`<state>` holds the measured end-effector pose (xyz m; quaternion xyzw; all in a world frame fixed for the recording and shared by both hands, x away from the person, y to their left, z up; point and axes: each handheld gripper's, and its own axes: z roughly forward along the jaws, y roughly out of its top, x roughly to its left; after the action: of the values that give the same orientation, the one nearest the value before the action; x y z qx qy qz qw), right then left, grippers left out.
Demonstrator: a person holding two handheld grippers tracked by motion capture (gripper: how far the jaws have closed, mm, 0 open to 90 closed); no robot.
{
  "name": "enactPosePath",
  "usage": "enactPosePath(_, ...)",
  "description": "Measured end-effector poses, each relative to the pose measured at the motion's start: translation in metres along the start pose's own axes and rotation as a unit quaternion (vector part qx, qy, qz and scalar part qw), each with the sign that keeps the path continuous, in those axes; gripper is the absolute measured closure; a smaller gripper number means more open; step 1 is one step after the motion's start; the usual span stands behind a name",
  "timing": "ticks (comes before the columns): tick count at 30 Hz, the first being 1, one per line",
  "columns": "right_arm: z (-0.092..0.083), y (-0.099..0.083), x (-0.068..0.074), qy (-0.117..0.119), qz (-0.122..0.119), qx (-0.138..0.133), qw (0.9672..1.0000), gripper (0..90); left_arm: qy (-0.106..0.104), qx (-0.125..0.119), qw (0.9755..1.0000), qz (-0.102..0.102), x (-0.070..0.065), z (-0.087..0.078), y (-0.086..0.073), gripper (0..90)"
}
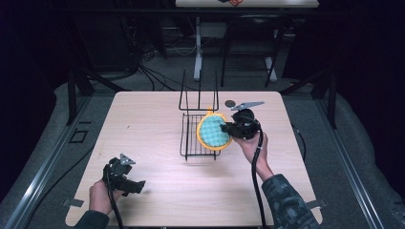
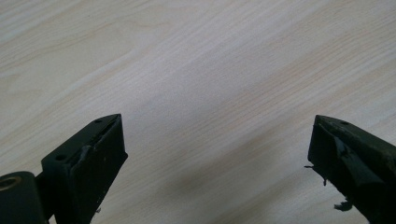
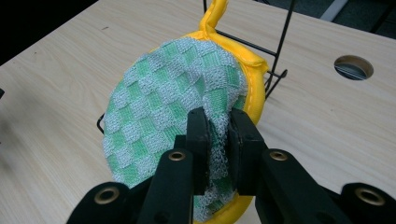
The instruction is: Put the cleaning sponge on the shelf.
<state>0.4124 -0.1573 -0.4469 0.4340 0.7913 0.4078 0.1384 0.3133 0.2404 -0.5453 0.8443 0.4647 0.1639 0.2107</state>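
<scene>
Black tongs [image 1: 224, 128], camouflage sleeve [image 1: 286, 200]

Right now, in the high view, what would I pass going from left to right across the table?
Left gripper → wire rack → round green and yellow pad → right gripper, pinching the pad.

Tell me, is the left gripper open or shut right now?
Open. The left gripper has its two black jaws spread far apart, with nothing but bare wooden table between them.
</scene>
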Motion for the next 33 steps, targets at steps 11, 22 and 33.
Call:
enactPosePath(11, 0.019, 0.006, 0.016, 0.012, 0.003, 0.01, 0.9999, 79.8, -0.002, 0.001, 1.0, 0.001, 0.001, -0.001, -0.001, 4.0)
enactPosePath(22, 0.03, 0.004, 0.016, 0.012, 0.018, 0.01, 0.9997, 79.8, -0.003, 0.001, 1.0, 0.002, 0.001, 0.0, 0.0, 4.1)
enactPosePath(33, 0.041, 0.004, 0.02, 0.017, 0.016, 0.008, 0.9997, 79.6, -0.006, -0.001, 1.0, -0.004, 0.002, 0.001, -0.001, 3.8)
